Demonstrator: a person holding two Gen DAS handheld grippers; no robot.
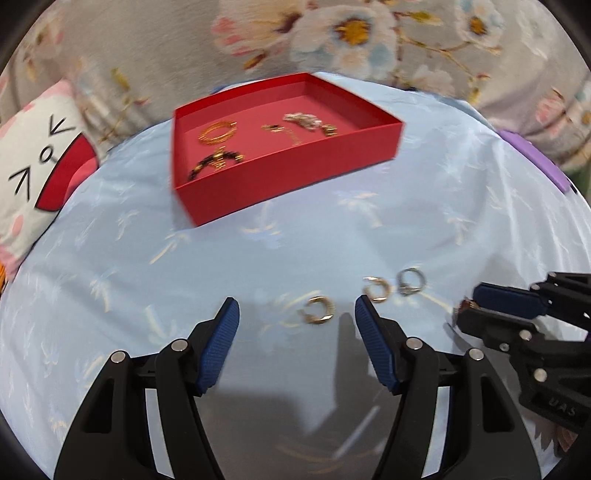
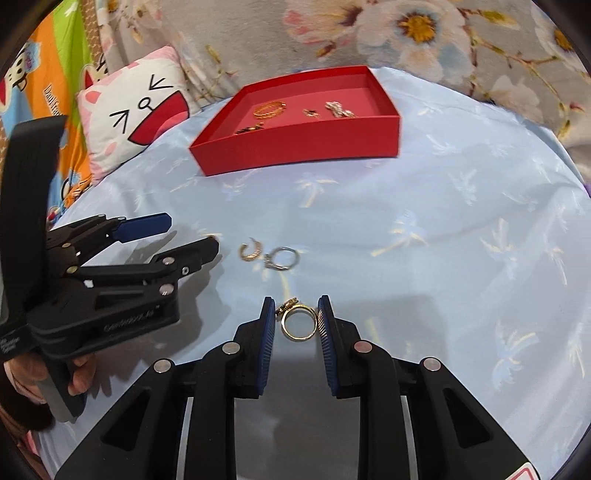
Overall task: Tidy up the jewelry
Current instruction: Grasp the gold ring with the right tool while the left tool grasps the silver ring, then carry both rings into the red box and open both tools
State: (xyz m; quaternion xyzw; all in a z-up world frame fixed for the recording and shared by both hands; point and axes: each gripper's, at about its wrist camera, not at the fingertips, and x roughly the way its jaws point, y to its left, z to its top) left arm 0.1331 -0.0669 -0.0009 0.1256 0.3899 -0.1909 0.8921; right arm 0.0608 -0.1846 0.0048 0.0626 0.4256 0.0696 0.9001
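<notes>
A red box (image 1: 295, 173) holding several gold and dark jewelry pieces sits on the pale blue cloth; it also shows in the right wrist view (image 2: 295, 147). My left gripper (image 1: 297, 314) is open, with a gold hoop earring (image 1: 317, 310) on the cloth between its fingertips. A second gold hoop (image 1: 376, 288) and a silver ring (image 1: 410, 282) lie just right of it. My right gripper (image 2: 297, 314) is shut on a gold ring (image 2: 299, 321), pads touching both sides. In the right wrist view the gold hoop (image 2: 251, 251) and silver ring (image 2: 282, 258) lie ahead of it.
A cartoon-face pillow (image 2: 136, 110) lies left of the box. Grey floral fabric (image 1: 332, 33) runs behind. A purple object (image 1: 535, 155) sits at the far right edge. The left gripper (image 2: 177, 240) shows at left in the right wrist view.
</notes>
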